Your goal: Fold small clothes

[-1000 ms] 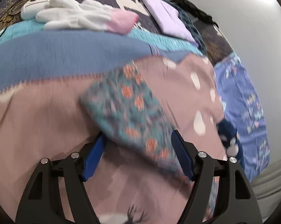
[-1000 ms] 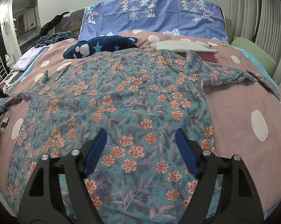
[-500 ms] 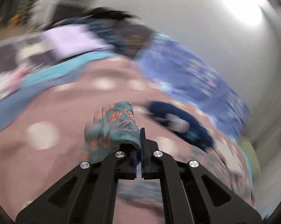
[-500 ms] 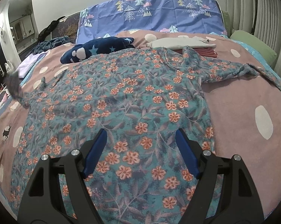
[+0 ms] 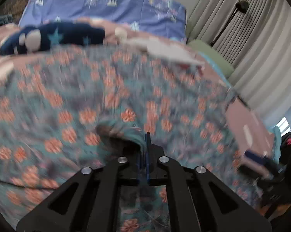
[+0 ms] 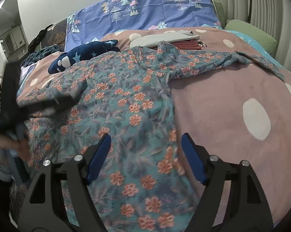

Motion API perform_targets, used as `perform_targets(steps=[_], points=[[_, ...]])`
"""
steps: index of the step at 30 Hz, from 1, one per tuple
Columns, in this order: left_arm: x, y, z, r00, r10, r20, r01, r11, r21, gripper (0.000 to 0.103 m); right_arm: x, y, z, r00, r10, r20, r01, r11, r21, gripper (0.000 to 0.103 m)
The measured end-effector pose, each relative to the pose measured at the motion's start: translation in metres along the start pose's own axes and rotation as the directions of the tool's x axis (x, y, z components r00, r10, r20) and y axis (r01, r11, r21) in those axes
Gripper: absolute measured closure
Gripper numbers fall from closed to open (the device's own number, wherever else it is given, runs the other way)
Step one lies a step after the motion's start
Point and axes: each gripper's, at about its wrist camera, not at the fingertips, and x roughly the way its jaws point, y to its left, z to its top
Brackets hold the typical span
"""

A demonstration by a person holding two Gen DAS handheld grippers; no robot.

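A teal shirt with orange flowers (image 6: 126, 89) lies spread flat on the bed, its right sleeve (image 6: 242, 58) stretched out to the side. My left gripper (image 5: 146, 135) is shut on the left sleeve's end (image 5: 122, 127) and holds it above the shirt's body (image 5: 87, 89); this view is blurred. In the right wrist view the left gripper (image 6: 64, 96) shows as a dark blur at the left, with the sleeve folded inward. My right gripper (image 6: 145, 137) hovers over the shirt's right side edge. Its jaws are closing, and the pads (image 6: 101, 150) press on nothing.
The pink blanket with white dots (image 6: 232, 96) covers the bed. A navy star plush (image 6: 83, 58) and folded white and red clothes (image 6: 164, 38) lie behind the shirt. A blue tree-print pillow (image 6: 145, 9), a green pillow (image 6: 249, 32) and curtains (image 5: 251, 38) stand beyond.
The left gripper shut on the sleeve's end and swung it from the bed's left side over the shirt's body. The right gripper shifted toward the shirt's right edge, and its jaws narrowed a little.
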Motion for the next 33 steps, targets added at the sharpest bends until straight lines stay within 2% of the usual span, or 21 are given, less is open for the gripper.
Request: perform_targets(steps=[1, 3, 4, 5, 6, 10, 12, 14, 17, 20, 22, 24, 27, 30, 31, 32, 33], points=[[0.001, 0.003, -0.006, 1.000, -0.003, -0.003, 0.003, 1.000, -0.009, 0.099, 0.003, -0.003, 0.005, 1.000, 0.023, -0.009, -0.023, 1.000, -0.005, 0.047], [-0.003, 0.007, -0.005, 0.999, -0.033, 0.013, 0.033, 0.999, -0.042, 0.091, 0.009, -0.003, 0.012, 0.997, 0.069, -0.033, -0.069, 0.998, -0.002, 0.057], [-0.006, 0.007, -0.005, 0.999, -0.045, 0.024, 0.046, 0.998, -0.052, 0.087, 0.015, -0.004, 0.019, 0.993, 0.105, -0.051, -0.105, 0.994, 0.008, 0.059], [-0.009, 0.006, -0.004, 0.998, -0.052, 0.033, 0.054, 0.997, -0.056, 0.077, 0.020, -0.002, 0.026, 0.989, 0.135, -0.062, -0.134, 0.991, 0.015, 0.059], [-0.012, 0.003, -0.004, 0.997, -0.058, 0.045, 0.060, 0.997, -0.050, 0.072, 0.024, 0.002, 0.033, 0.986, 0.154, -0.065, -0.153, 0.988, 0.016, 0.059], [-0.010, -0.017, -0.002, 0.993, -0.090, 0.070, 0.090, 0.996, 0.012, 0.071, 0.026, 0.027, 0.056, 0.981, 0.190, -0.028, -0.191, 0.981, -0.038, 0.059], [-0.002, -0.028, -0.003, 0.992, -0.110, 0.057, 0.107, 0.993, 0.048, 0.071, 0.022, 0.033, 0.063, 0.980, 0.199, -0.012, -0.199, 0.979, -0.041, 0.058], [0.003, -0.034, -0.006, 0.996, -0.085, 0.034, 0.083, 0.994, 0.072, 0.071, 0.022, 0.031, 0.067, 0.980, 0.200, -0.015, -0.201, 0.979, -0.035, 0.056], [0.007, -0.033, -0.006, 0.998, -0.063, 0.019, 0.062, 0.996, 0.066, 0.071, 0.035, 0.026, 0.071, 0.974, 0.217, -0.066, -0.218, 0.976, -0.007, 0.056], [0.008, -0.032, -0.006, 0.999, -0.049, 0.015, 0.048, 0.997, 0.061, 0.071, 0.060, 0.025, 0.079, 0.953, 0.270, -0.135, -0.269, 0.963, 0.027, 0.056], [0.008, -0.036, -0.008, 1.000, -0.031, 0.000, 0.031, 0.996, 0.082, 0.067, 0.078, 0.029, 0.087, 0.936, 0.309, -0.169, -0.308, 0.951, 0.033, 0.056], [0.006, -0.043, -0.010, 1.000, -0.002, -0.016, 0.004, 0.992, 0.126, 0.059, 0.097, 0.035, 0.096, 0.919, 0.338, -0.204, -0.336, 0.941, 0.041, 0.056], [0.006, -0.055, -0.015, 0.998, 0.054, -0.032, -0.046, 0.975, 0.218, 0.055, 0.129, 0.045, 0.112, 0.894, 0.373, -0.248, -0.368, 0.927, 0.069, 0.056], [0.015, -0.059, -0.016, 0.992, 0.108, -0.057, -0.089, 0.957, 0.276, 0.057, 0.152, 0.057, 0.117, 0.857, 0.422, -0.294, -0.414, 0.906, 0.095, 0.056], [0.016, -0.060, -0.016, 0.991, 0.123, -0.056, -0.102, 0.951, 0.293, 0.063, 0.161, 0.062, 0.117, 0.852, 0.423, -0.309, -0.413, 0.905, 0.100, 0.072], [0.016, -0.061, -0.014, 0.988, 0.145, -0.049, -0.122, 0.940, 0.319, 0.086, 0.165, 0.067, 0.117, 0.854, 0.413, -0.316, -0.405, 0.910, 0.092, 0.088], [0.015, -0.060, -0.012, 0.988, 0.149, -0.047, -0.125, 0.936, 0.329, 0.094, 0.167, 0.073, 0.119, 0.863, 0.389, -0.322, -0.388, 0.919, 0.069, 0.099]])
